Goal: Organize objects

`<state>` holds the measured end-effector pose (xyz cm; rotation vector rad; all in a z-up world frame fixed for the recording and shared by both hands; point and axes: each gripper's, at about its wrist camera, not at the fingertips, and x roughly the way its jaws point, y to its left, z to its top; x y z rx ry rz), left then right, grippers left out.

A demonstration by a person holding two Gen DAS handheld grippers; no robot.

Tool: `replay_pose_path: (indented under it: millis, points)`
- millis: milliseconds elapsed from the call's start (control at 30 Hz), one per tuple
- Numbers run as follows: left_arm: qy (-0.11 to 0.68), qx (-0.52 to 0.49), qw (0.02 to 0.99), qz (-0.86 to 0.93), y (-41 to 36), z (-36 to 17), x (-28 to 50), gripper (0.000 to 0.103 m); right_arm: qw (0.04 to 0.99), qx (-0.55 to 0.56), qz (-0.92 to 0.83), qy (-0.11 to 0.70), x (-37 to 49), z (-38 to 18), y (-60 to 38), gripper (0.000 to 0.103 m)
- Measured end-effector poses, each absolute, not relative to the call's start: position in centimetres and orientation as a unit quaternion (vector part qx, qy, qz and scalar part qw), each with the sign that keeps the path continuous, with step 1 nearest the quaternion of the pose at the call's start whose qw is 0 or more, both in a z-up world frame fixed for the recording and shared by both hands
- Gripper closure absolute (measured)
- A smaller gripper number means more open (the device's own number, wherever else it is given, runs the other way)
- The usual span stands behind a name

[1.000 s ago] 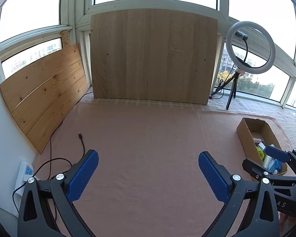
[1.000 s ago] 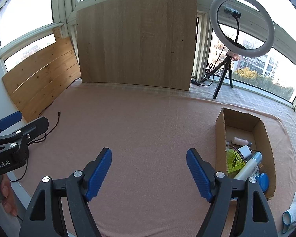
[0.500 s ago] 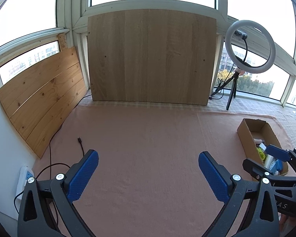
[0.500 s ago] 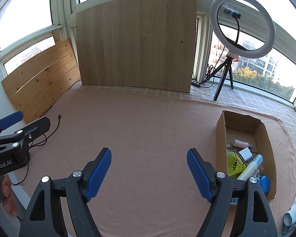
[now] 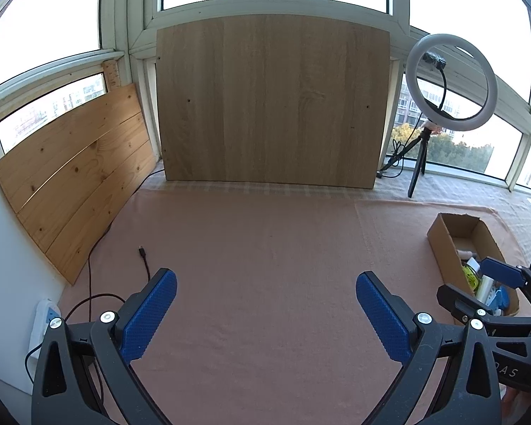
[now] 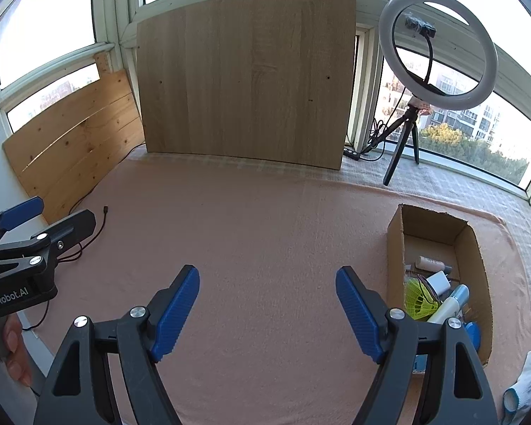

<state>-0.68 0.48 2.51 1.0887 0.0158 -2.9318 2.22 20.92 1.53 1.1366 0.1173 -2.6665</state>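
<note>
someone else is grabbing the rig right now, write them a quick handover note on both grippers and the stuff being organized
Left hand-held gripper: open, empty, over bare pink cloth.
Right hand-held gripper: open, empty, just left of the cardboard box.
Things: shuttlecock, white charger, small bottle and tube all lie in the box.
Done: no loose item shows on the cloth.
Left: a white glove lies outside the box, at its right; check whether it belongs.

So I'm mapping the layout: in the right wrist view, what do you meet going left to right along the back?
Plank panel → big wooden board → ring light on its tripod.
</note>
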Motion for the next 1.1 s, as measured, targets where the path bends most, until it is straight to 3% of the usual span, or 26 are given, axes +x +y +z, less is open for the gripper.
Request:
replay_pose_path:
  millis: [1100]
  points:
    - [-0.003,0.348,-0.002,-0.937,0.44,2.76,-0.68,0.0,0.12,0.387,-0.914,0.039,2.44,1.8,21.31,0.026]
